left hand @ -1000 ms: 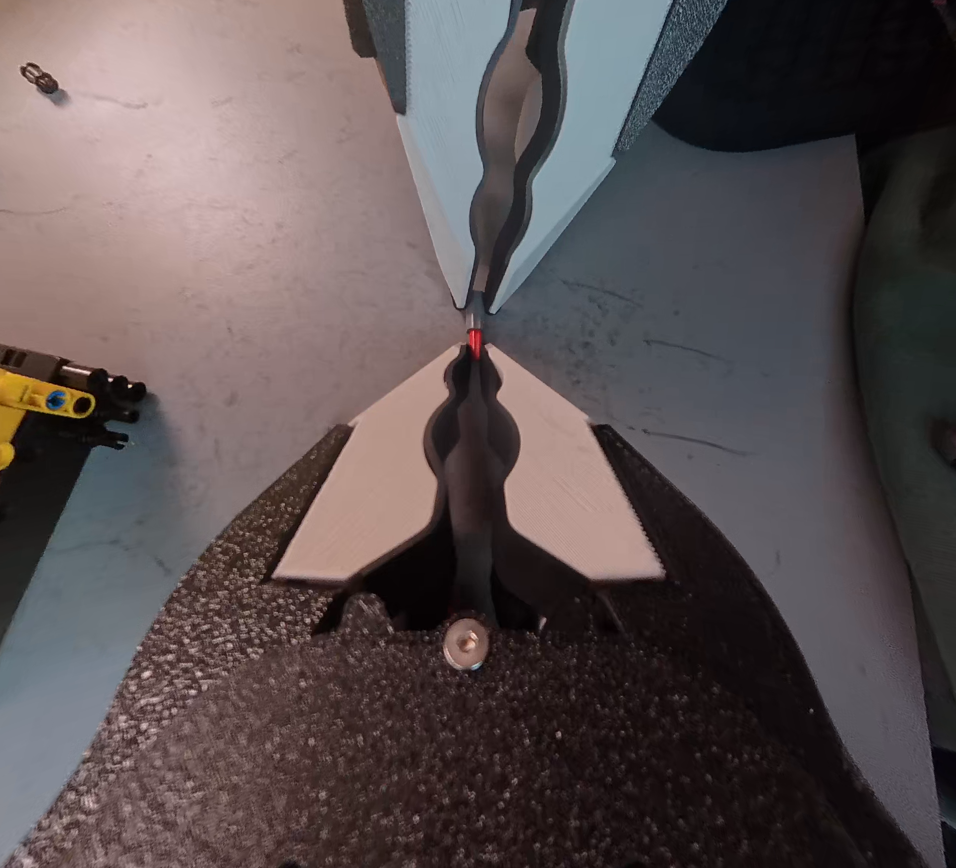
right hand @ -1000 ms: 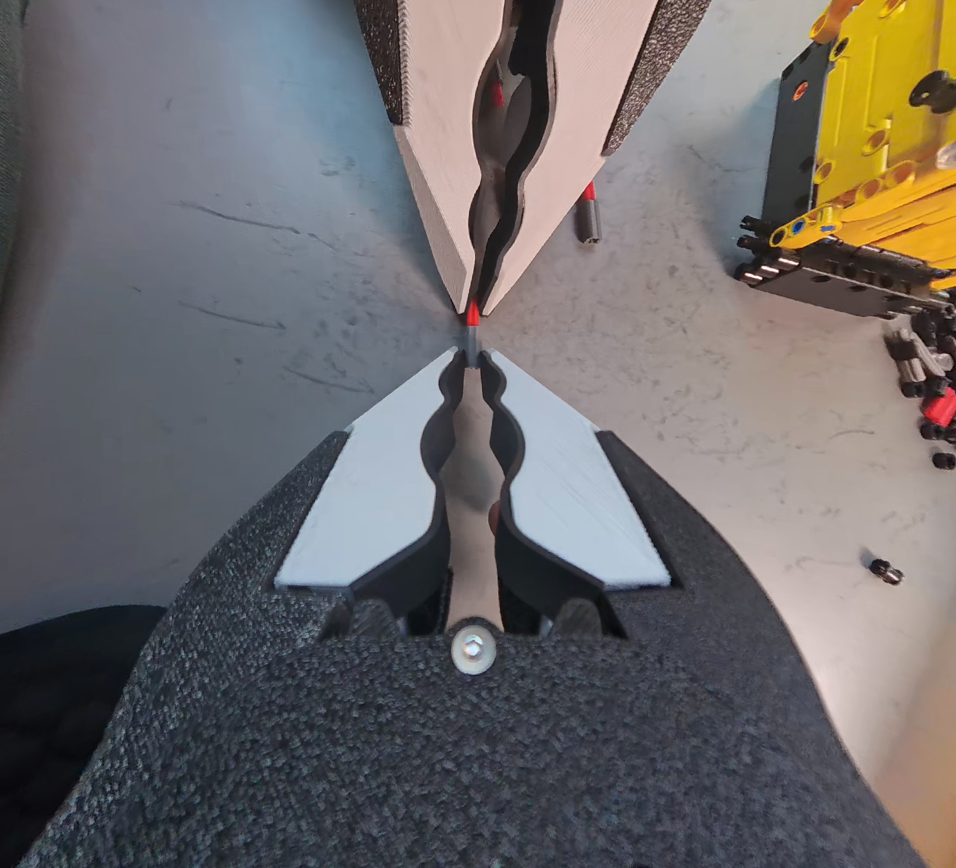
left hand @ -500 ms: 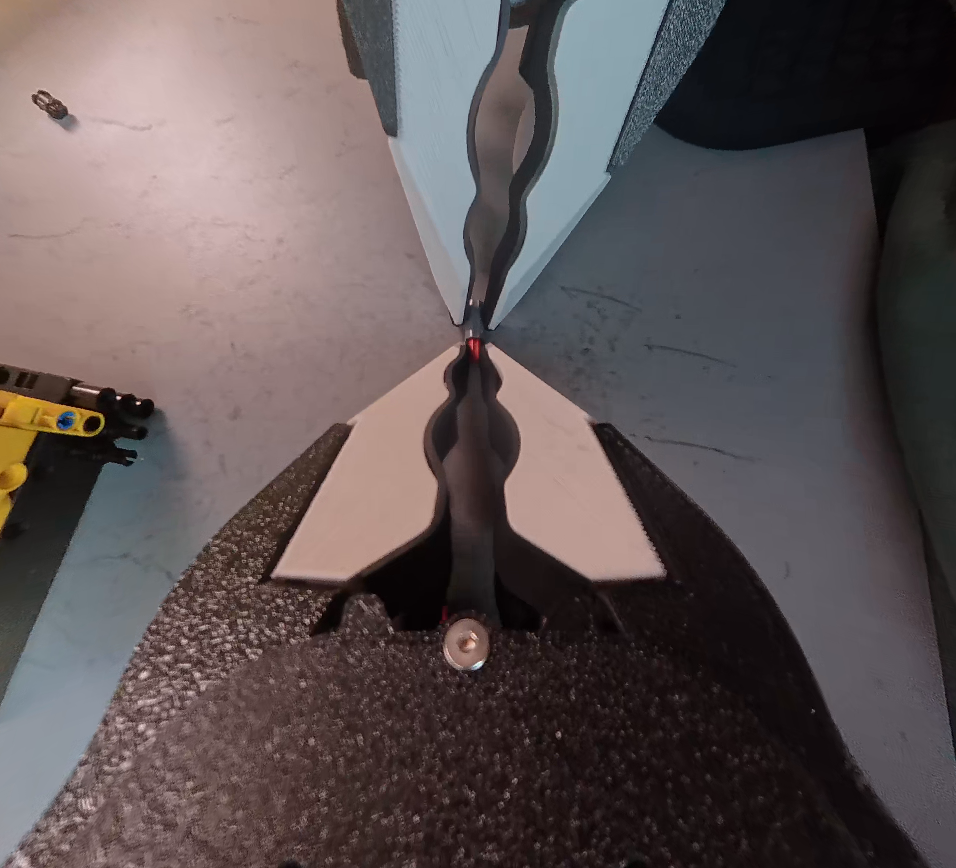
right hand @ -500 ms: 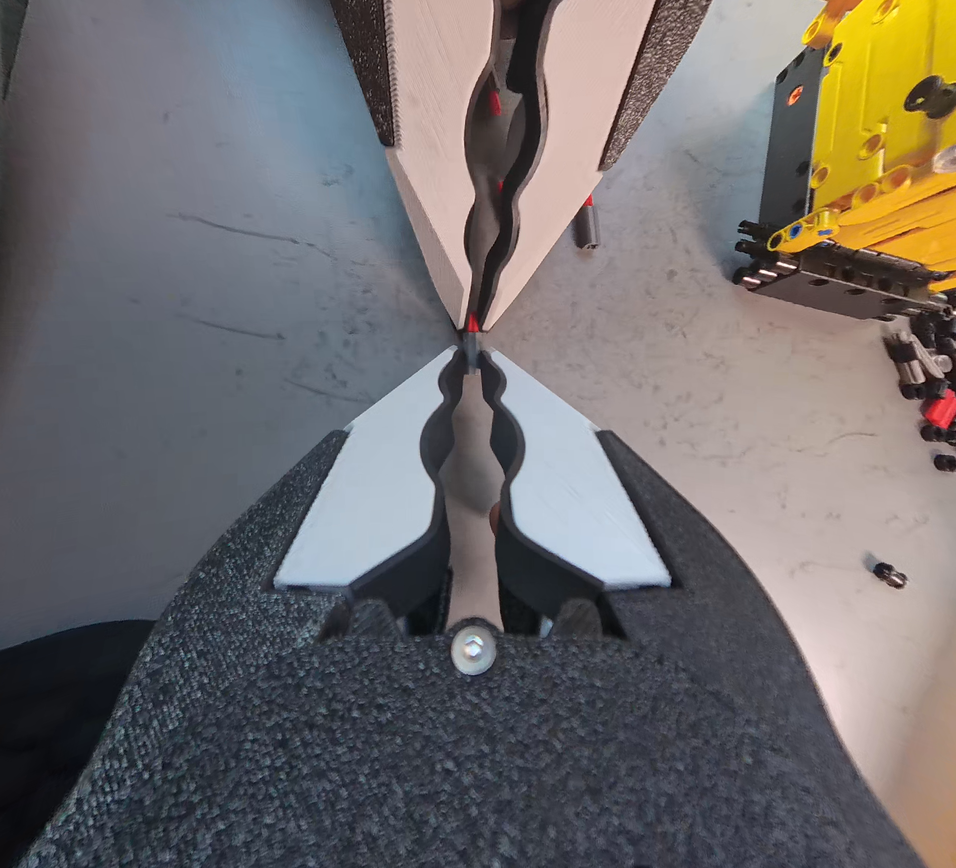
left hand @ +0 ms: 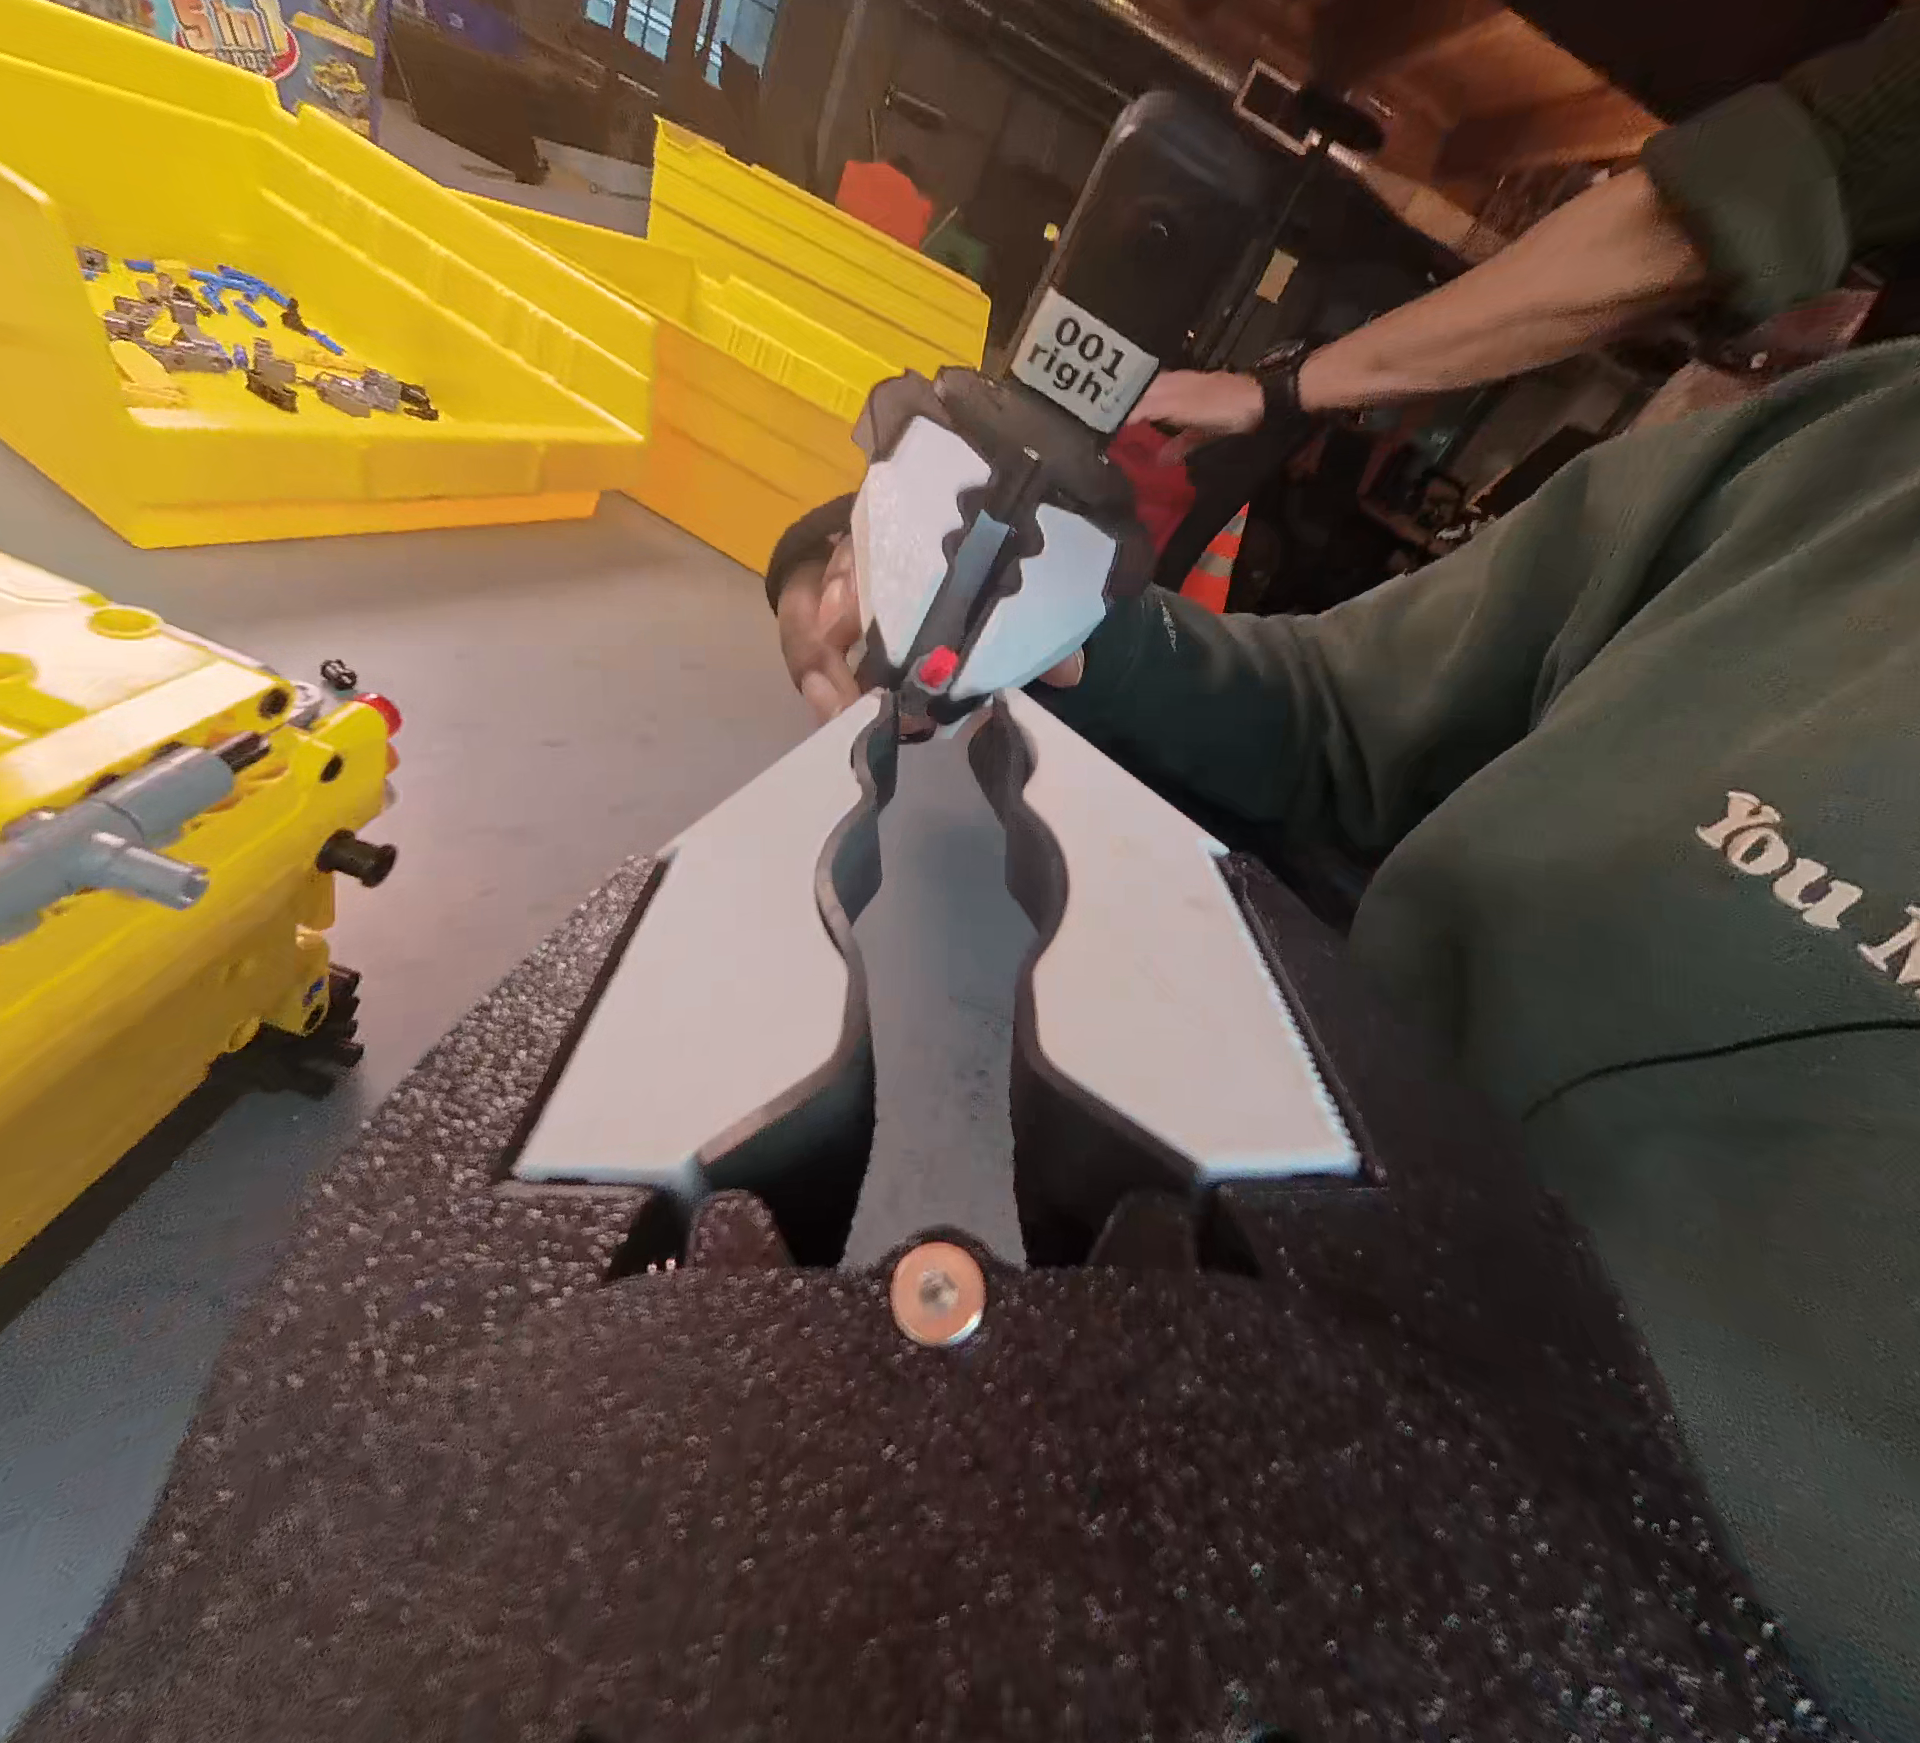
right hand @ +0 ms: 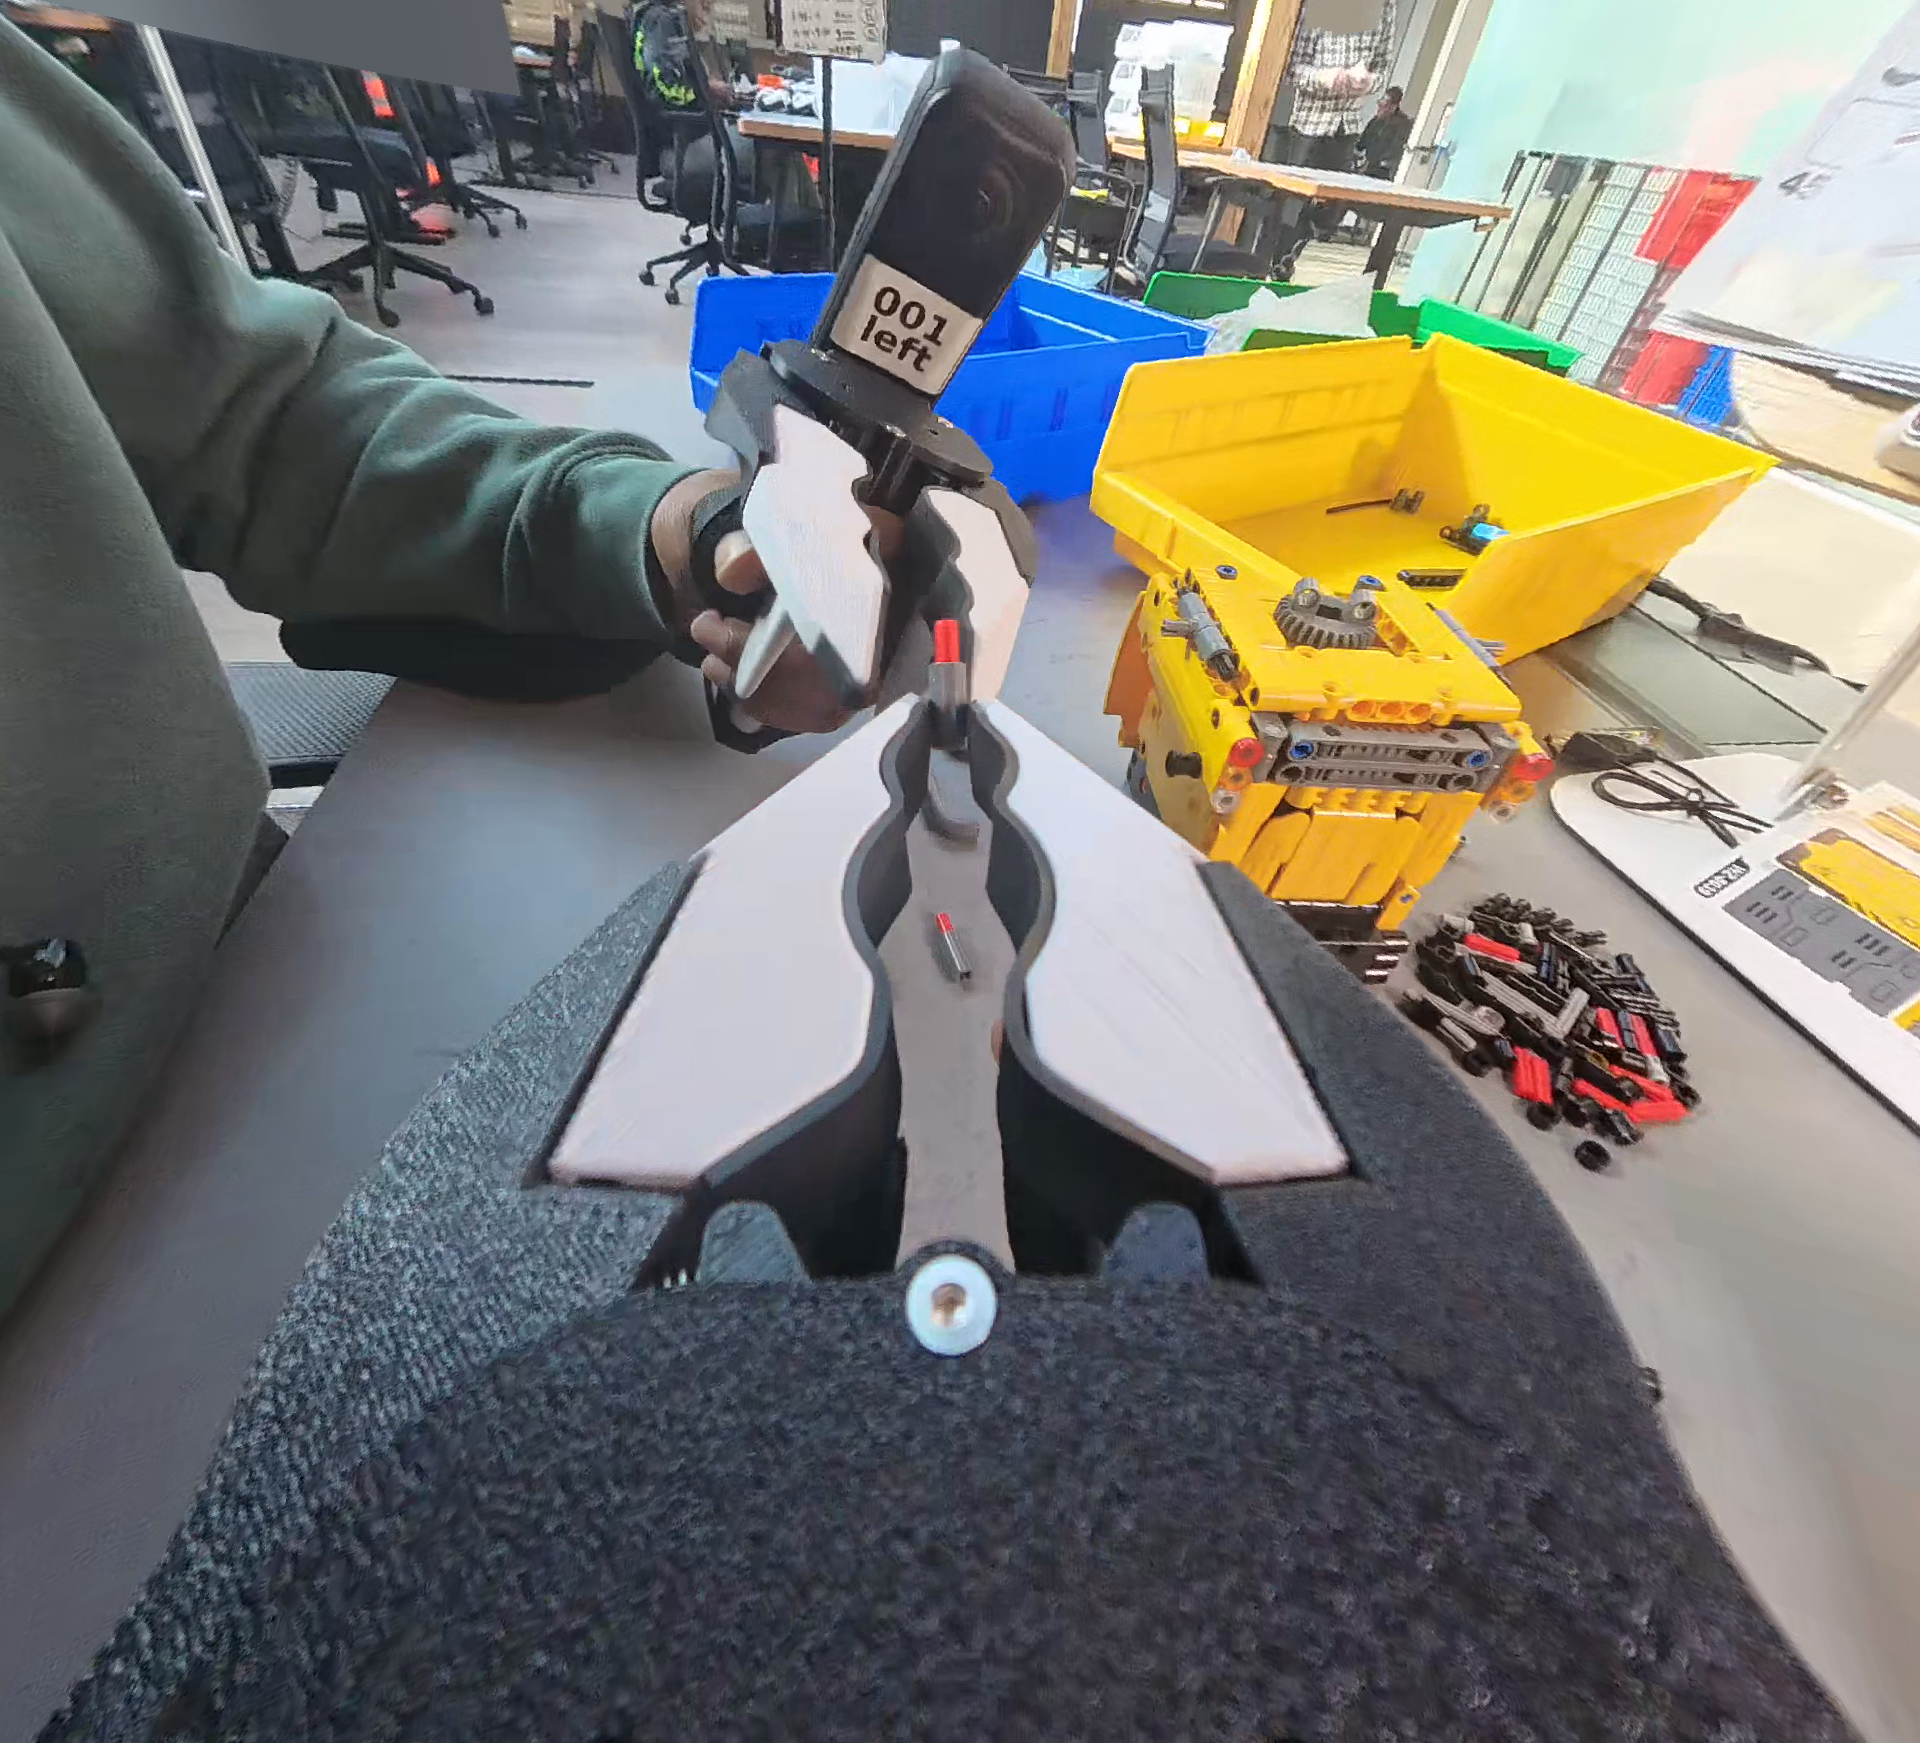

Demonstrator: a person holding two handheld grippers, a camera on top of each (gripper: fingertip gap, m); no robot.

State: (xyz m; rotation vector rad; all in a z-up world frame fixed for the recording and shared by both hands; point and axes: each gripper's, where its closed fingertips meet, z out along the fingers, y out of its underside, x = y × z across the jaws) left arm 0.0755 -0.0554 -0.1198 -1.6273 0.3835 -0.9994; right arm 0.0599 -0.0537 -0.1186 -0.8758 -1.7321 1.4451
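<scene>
My right gripper (right hand: pixel 945 722) is shut on a small grey pin with a red end (right hand: pixel 948 677) and holds it upright above the grey table (right hand: pixel 468 862). My left gripper (right hand: pixel 868 685) faces it from close by, with its jaws parted on either side of the pin's red end. In the left wrist view my left gripper (left hand: pixel 940 722) is open, and the right gripper (left hand: pixel 940 696) meets it tip to tip with the pin's red end (left hand: pixel 935 670) showing. A second such pin (right hand: pixel 951 950) lies on the table below my right fingers.
A yellow brick-built model (right hand: pixel 1320 737) stands to the right, also in the left wrist view (left hand: pixel 156 862). Beside it are a pile of loose pins (right hand: pixel 1558 1039) and an instruction sheet (right hand: pixel 1818 914). Yellow bins (right hand: pixel 1403 467) (left hand: pixel 312 343) and a blue bin (right hand: pixel 1039 384) stand behind. Less than 4 cm separates the two grippers' tips.
Both grippers have tilted up from looking down at the table. My left gripper has opened and let go of the pin. My right gripper still holds it.
</scene>
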